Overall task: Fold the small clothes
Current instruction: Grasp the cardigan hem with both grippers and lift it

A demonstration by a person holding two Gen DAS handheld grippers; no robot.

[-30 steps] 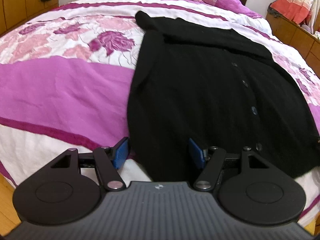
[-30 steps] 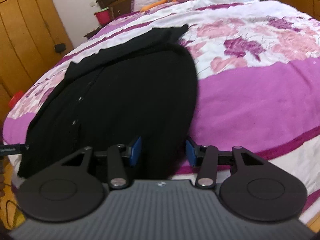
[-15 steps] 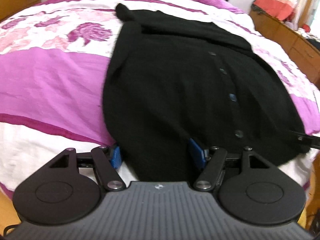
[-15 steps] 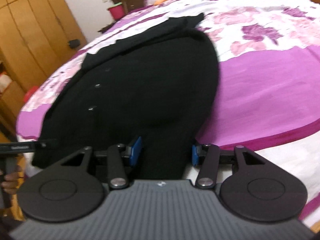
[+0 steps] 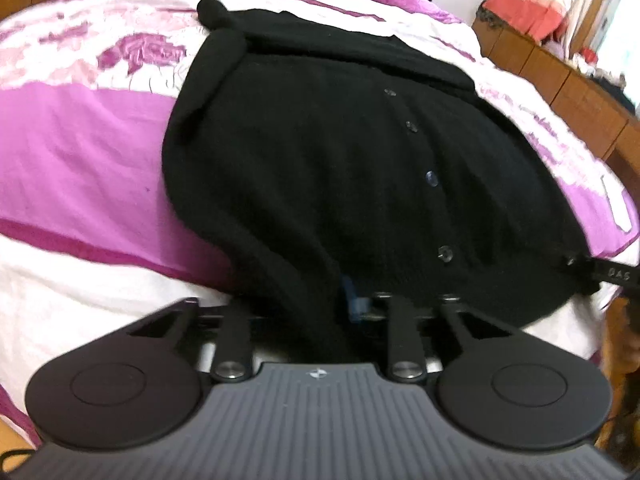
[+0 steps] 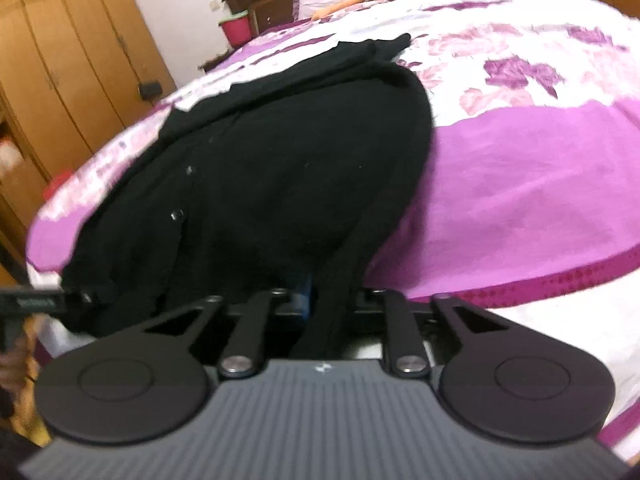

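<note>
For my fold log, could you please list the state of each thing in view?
black cardigan: buttoned, spread on the bed, near hem pinched at two places
left gripper: shut on the hem
right gripper: shut on the hem
bedspread: laid flat under the cardigan

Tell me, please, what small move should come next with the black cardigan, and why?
Probably lift both near corners together and carry the hem toward the collar. The left gripper and the right gripper each look shut on the near hem of the black cardigan, which otherwise lies flat and buttoned on the bed cover, so the hem seems ready for a fold.
</note>
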